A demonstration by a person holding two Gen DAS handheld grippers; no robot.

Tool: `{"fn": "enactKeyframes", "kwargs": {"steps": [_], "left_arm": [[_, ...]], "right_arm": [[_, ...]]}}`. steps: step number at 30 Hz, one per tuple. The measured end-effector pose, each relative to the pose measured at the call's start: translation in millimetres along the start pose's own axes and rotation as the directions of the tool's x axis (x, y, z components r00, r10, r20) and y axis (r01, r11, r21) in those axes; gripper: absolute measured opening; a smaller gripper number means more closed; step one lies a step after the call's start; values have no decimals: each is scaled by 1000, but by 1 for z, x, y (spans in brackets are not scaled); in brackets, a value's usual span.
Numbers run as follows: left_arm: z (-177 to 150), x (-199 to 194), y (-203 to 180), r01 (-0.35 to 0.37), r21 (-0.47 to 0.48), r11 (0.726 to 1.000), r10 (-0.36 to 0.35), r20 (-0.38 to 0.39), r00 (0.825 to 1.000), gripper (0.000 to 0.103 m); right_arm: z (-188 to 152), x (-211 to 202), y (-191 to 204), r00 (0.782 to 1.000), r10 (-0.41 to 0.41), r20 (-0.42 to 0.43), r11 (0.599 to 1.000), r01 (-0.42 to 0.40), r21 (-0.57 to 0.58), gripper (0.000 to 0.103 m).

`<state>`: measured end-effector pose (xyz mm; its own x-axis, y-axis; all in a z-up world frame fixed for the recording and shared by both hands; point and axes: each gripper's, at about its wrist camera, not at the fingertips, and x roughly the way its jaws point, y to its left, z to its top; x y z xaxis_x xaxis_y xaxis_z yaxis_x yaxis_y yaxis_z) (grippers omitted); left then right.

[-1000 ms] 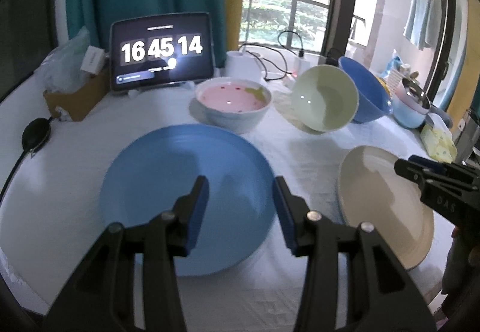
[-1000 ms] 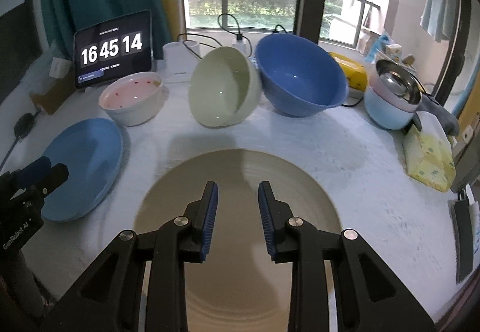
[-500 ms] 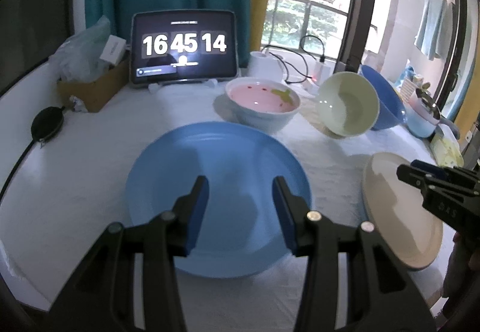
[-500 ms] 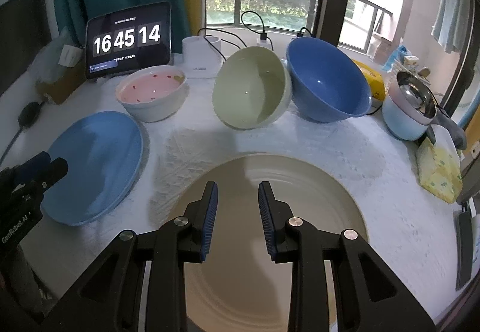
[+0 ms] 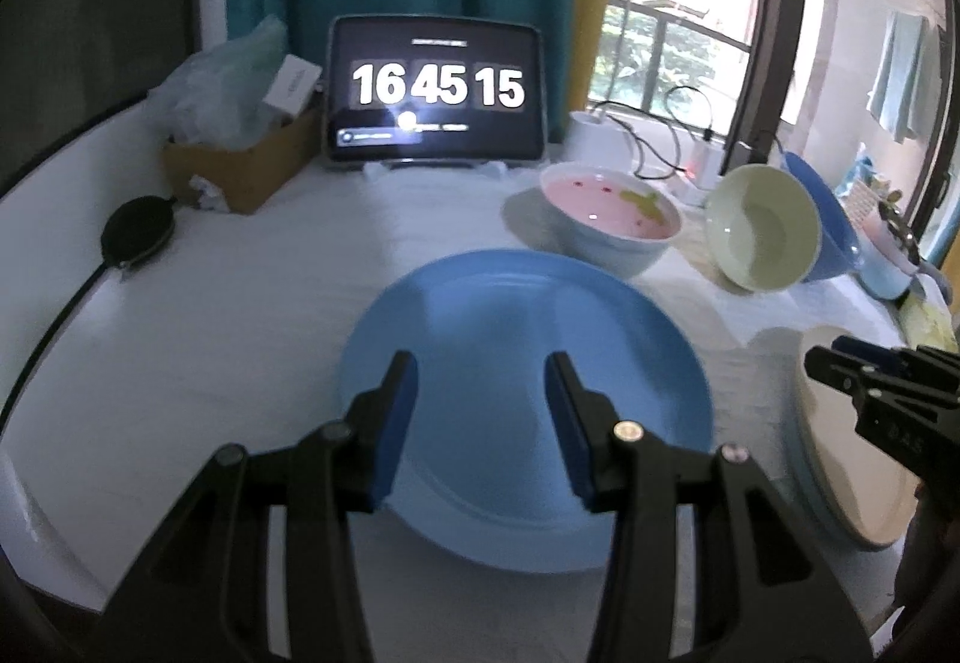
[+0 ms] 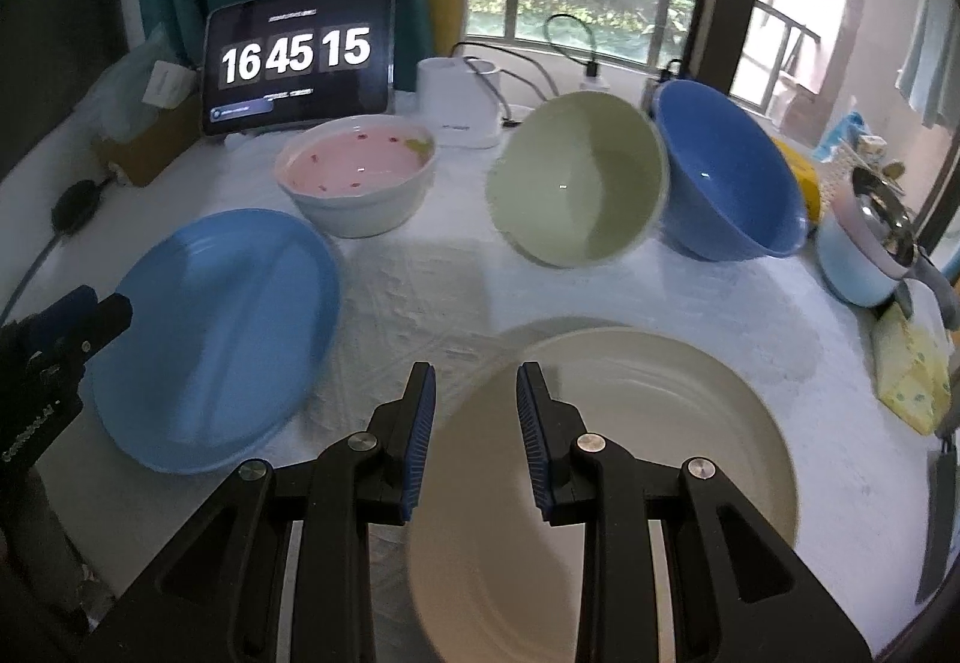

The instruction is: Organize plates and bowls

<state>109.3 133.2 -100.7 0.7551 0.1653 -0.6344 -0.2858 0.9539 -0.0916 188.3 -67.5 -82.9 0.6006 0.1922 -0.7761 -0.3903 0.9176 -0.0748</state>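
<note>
I am lining up on the two plates, each gripper poised above its own. The blue plate point(image 5: 528, 393) is lying flat near the front edge of the white-covered table point(image 5: 240, 303), toward its left side; the cream plate point(image 6: 606, 483) is lying flat just beside it to the right, also at the front edge. Both are facing up. Being round, neither has a long axis, so any rim point is serving equally.

The left gripper point(image 5: 480, 381) is hovering over the blue plate with its jaws moderately parted and nothing between them. The right gripper point(image 6: 476, 393) is hovering over the near-left rim of the cream plate with a narrower gap, also empty.

To grip well, I am judging that one finger should be sliding under the near rim and one pressing on top, with the approach kept shallow; the cloth may be bunching under the rim.

Behind the plates, the pink bowl point(image 6: 357, 171) is standing upright. The pale green bowl point(image 6: 576, 183) is tipped with its mouth toward me, leaning against the blue bowl point(image 6: 726, 171).
</note>
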Motion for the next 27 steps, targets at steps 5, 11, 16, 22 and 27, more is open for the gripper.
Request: {"fn": "enactKeyframes", "kwargs": {"steps": [5,11,16,22,27], "left_arm": [[1,8,16,-35,-33,999,35,-14,999,46],[2,20,40,-76,-72,995,73,-34,997,46],[2,29,53,-90,-84,992,86,-53,995,46],[-1,40,59,-93,-89,992,86,-84,993,46],[-1,48,59,-71,-89,994,61,-111,992,46]], "right_arm": [[6,10,14,1000,20,-15,1000,-20,-24,30],[11,21,29,999,41,-32,998,-43,-42,30],[15,32,45,997,61,-48,997,-63,-47,30],[17,44,55,995,74,-73,996,-78,-52,30],[17,55,60,992,74,-98,996,-79,-45,30]]}}
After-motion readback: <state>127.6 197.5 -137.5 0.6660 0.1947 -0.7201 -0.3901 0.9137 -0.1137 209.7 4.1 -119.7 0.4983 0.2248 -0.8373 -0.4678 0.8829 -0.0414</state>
